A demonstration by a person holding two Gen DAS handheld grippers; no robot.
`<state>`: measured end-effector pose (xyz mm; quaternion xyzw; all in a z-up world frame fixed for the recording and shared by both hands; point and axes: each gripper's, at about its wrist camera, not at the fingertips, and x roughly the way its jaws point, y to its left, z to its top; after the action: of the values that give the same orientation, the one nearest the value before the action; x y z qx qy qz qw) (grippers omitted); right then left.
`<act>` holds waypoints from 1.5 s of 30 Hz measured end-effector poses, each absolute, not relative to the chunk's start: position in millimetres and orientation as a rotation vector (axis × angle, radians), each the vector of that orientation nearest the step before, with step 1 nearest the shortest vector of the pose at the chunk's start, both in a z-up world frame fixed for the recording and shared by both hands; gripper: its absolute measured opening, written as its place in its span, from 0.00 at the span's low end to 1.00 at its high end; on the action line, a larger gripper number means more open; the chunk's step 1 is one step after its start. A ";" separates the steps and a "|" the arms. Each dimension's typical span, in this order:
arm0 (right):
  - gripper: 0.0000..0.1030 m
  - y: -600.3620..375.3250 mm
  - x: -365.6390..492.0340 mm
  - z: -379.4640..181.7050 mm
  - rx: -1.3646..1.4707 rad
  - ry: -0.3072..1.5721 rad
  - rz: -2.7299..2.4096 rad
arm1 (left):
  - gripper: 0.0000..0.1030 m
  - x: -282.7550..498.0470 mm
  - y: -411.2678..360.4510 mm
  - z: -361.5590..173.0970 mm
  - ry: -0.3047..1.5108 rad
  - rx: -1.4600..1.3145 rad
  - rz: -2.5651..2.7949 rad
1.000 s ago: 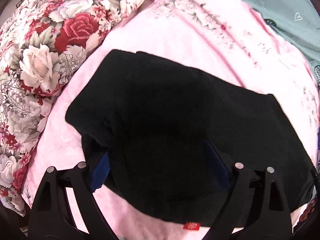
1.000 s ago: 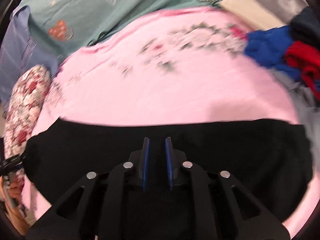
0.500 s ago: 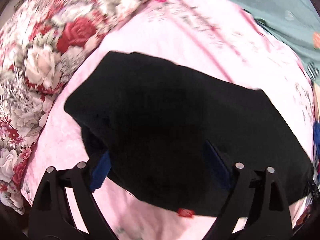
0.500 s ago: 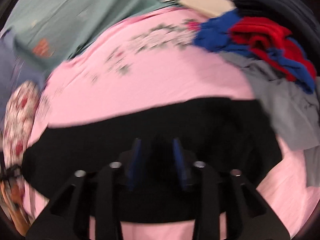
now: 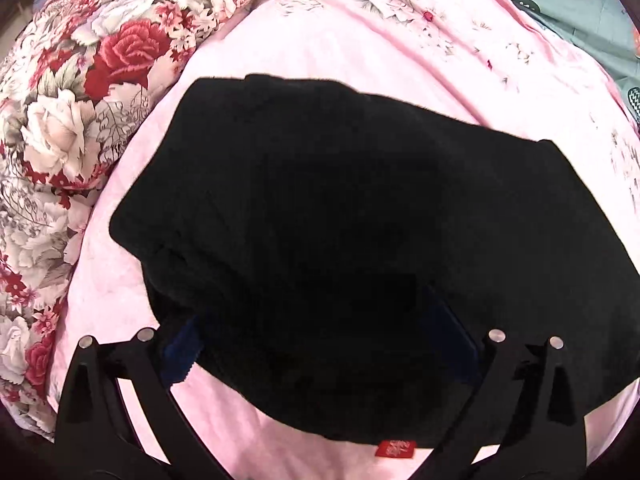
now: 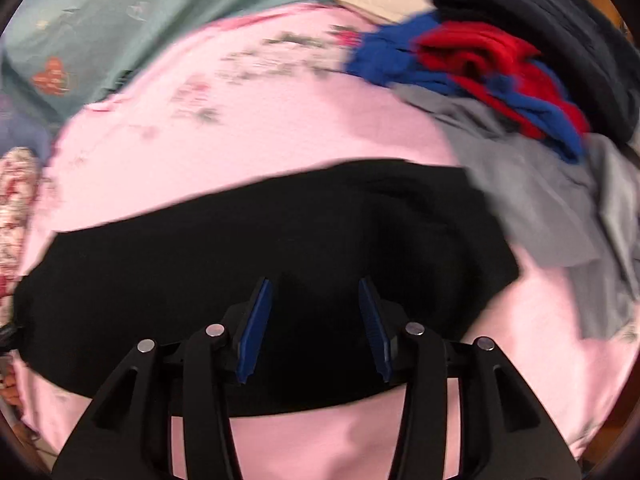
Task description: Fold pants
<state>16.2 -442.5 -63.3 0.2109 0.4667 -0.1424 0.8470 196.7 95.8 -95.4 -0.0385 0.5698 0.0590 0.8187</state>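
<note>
Black pants (image 5: pixel 360 220) lie folded flat on pink sheet (image 5: pixel 360 52) — red tag at near edge. Left gripper (image 5: pixel 320 340) spread wide; right gripper (image 6: pixel 316 320) parted, both empty.

pink sheet (image 5: pixel 360 40), floral quilt (image 5: pixel 72 100), heaped clothes (image 6: pixel 500 72).

**Clearance around the pants**

Black pants (image 5: pixel 340 208) lie flat on the pink sheet (image 5: pixel 360 52). Left gripper (image 5: pixel 320 344) has its jaws spread wide, straddling the near edge. Left side is tight: floral quilt (image 5: pixel 72 120) is bunched up near the pants' left end, with only a narrow pink strip between. Far side is bare pink sheet, passable. Right side is blocked: a grey garment (image 6: pixel 540 200) touches the pants' right end, with a red-and-blue garment (image 6: pixel 480 68) and a dark one (image 6: pixel 560 28) piled behind. Right gripper (image 6: pixel 316 328), jaws apart, sits over the near edge; bare sheet lies below.
</note>
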 end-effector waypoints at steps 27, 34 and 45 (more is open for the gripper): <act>0.66 -255.8 206.9 -40.8 0.270 0.978 0.255 | 0.97 201.8 80.7 -55.9 1.154 -0.156 0.031; 0.46 -176.0 272.3 -72.6 0.192 1.079 0.413 | 0.97 223.9 71.1 -72.3 1.180 -0.150 0.008; 0.31 -139.7 292.6 -83.8 -0.050 1.039 0.303 | 0.98 218.3 65.1 -104.6 1.223 -0.034 0.054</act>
<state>292.6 -139.7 -83.8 -0.0236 0.4947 0.1440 0.8567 218.3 65.1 -104.6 -0.0162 0.5742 0.0255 0.8182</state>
